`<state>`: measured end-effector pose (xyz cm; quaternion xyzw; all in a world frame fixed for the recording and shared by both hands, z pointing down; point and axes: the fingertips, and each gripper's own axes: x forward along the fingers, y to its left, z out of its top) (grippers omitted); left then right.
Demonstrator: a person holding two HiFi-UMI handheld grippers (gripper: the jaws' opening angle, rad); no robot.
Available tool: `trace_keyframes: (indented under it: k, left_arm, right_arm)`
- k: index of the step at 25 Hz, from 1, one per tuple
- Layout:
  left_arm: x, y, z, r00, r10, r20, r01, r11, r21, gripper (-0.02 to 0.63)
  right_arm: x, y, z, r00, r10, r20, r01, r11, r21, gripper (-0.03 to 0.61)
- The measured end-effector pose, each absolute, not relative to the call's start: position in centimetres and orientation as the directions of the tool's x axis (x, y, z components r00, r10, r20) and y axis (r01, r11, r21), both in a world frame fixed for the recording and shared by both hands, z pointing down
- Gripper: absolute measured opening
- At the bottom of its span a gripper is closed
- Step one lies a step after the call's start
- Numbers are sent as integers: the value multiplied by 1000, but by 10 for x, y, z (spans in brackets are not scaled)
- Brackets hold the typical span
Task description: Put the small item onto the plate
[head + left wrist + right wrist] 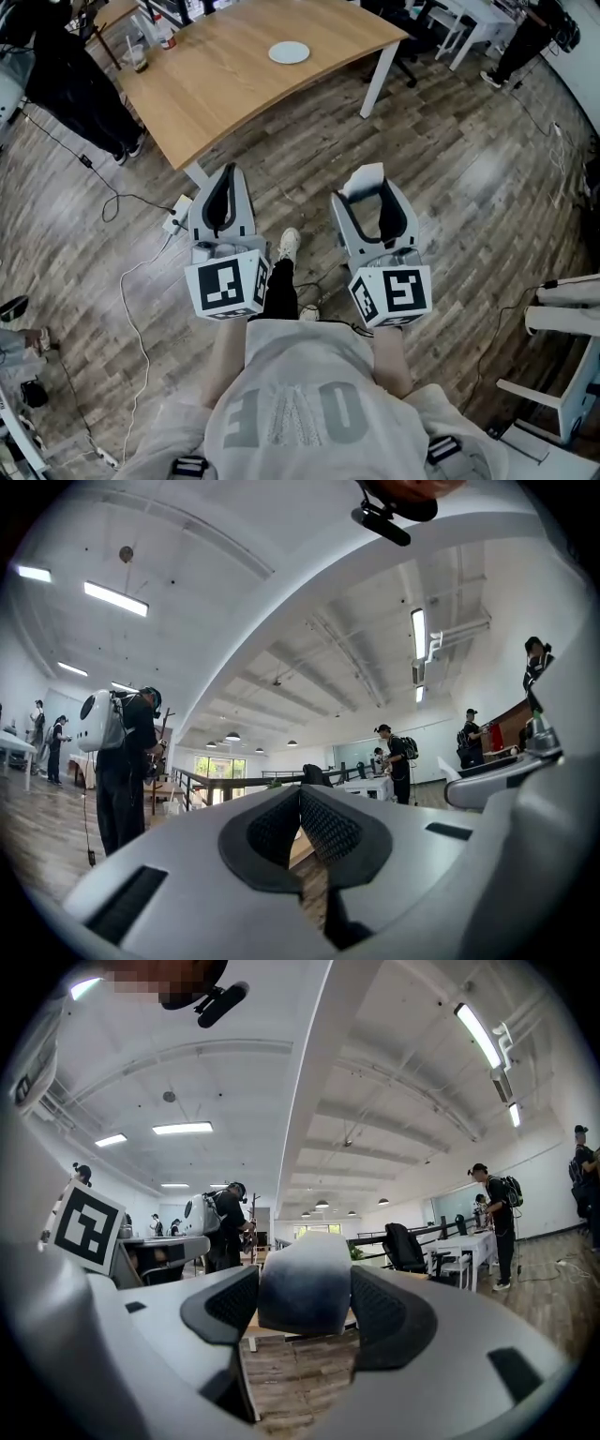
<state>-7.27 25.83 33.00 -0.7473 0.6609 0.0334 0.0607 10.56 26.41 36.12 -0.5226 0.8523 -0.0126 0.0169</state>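
The right tool [373, 192] is clamped on the small pale item [305, 1283], above the wooden floor [469, 187]. The left tool [226, 178] has its jaws together, holding nothing. A white plate [289, 52] sits on the far table [216, 84].

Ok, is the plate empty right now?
Empty. The white plate lies bare on the wooden table, and the small item sits clamped in the right gripper.

Wood table [234, 75] w/ white plate [289, 52], cup [139, 59] near left corner.
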Motion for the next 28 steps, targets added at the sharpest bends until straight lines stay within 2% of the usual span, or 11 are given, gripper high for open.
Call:
trace_keyframes:
  k: [7,20,28]
  left_arm:
    - [-81,167,330,113,-984,-136,-990,-100,-101,8]
    - [-104,25,310,122,-977,-174,-989,-105,-103,8]
    - [-134,-30,310,129,-978,-163,-984,-107,-139,8]
  right_arm:
    - [87,181,365,-478,-878,8,-878,478,-18,314]
    - [59,34,348,-480,-877,7,-877,480,-8,314]
    - [38,-14,347,-467,-884,0,-884,466,-45,314]
